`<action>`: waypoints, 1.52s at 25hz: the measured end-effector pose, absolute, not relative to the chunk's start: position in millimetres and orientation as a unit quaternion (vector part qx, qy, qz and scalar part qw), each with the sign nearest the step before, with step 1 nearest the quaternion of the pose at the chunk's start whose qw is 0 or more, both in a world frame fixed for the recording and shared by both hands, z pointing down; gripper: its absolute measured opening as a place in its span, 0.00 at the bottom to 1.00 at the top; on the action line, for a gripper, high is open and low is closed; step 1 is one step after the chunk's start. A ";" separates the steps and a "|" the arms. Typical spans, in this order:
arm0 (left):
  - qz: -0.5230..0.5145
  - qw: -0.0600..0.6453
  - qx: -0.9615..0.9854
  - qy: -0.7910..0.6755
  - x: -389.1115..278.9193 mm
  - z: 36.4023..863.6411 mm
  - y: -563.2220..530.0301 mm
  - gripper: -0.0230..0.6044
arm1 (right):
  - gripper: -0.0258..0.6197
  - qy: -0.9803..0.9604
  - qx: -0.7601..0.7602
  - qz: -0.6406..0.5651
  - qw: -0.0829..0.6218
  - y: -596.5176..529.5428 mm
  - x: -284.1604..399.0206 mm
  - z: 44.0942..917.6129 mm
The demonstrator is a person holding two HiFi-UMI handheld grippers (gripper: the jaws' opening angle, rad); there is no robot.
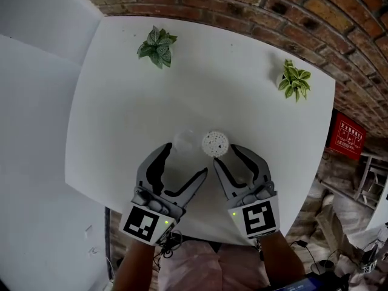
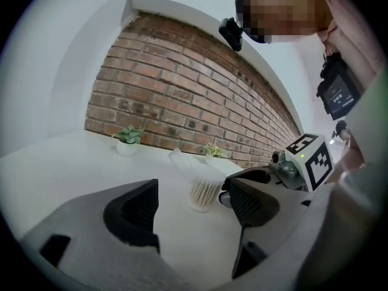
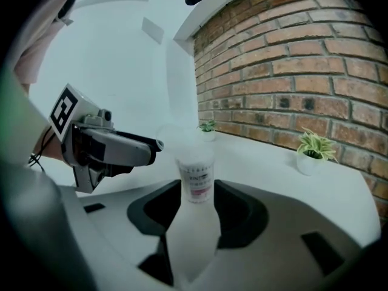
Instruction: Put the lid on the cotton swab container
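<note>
The cotton swab container [image 1: 215, 143] stands upright near the table's front, its white swab tips showing from above. A faint clear round piece [image 1: 183, 139], the lid by its look, lies on the table just left of it. My left gripper [image 1: 185, 159] is open, with only bare table between its jaws. The lid is near its left fingertip. My right gripper [image 1: 224, 154] is open too, its fingertips just short of the container. In the right gripper view the labelled container [image 3: 195, 177] stands at the jaw tips, not pressed. The left gripper view shows the swabs [image 2: 205, 194] ahead.
The white table [image 1: 254, 108] ends close behind both grippers. One small potted plant [image 1: 157, 46] stands at the back left, another [image 1: 294, 79] at the back right. A brick wall [image 1: 254, 5] runs behind the table. A red box [image 1: 347, 135] sits off the right edge.
</note>
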State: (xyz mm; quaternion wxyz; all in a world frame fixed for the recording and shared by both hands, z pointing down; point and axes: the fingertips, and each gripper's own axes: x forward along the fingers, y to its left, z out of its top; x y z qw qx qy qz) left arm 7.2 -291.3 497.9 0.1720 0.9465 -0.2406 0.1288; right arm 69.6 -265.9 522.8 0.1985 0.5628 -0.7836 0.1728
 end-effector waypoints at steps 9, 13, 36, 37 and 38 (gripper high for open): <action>0.156 0.120 0.968 -0.155 32.1 485.2 -271.4 0.62 | 0.30 -0.791 0.553 0.156 0.212 -270.2 64.9 524.9; 0.154 0.125 0.970 -0.141 36.3 480.3 -269.7 0.60 | 0.30 -0.798 0.546 0.169 0.192 -268.4 66.7 522.8; 0.164 0.084 0.982 -0.052 81.3 466.8 -244.4 0.57 | 0.30 -0.765 0.611 0.193 0.062 -282.1 140.2 460.4; 0.164 0.085 0.981 -0.051 81.2 466.9 -244.3 0.57 | 0.31 -0.771 0.605 0.189 0.061 -284.7 136.4 458.0; 0.164 0.084 0.982 -0.048 81.2 466.8 -244.1 0.57 | 0.32 -0.777 0.598 0.187 0.059 -287.0 132.7 456.4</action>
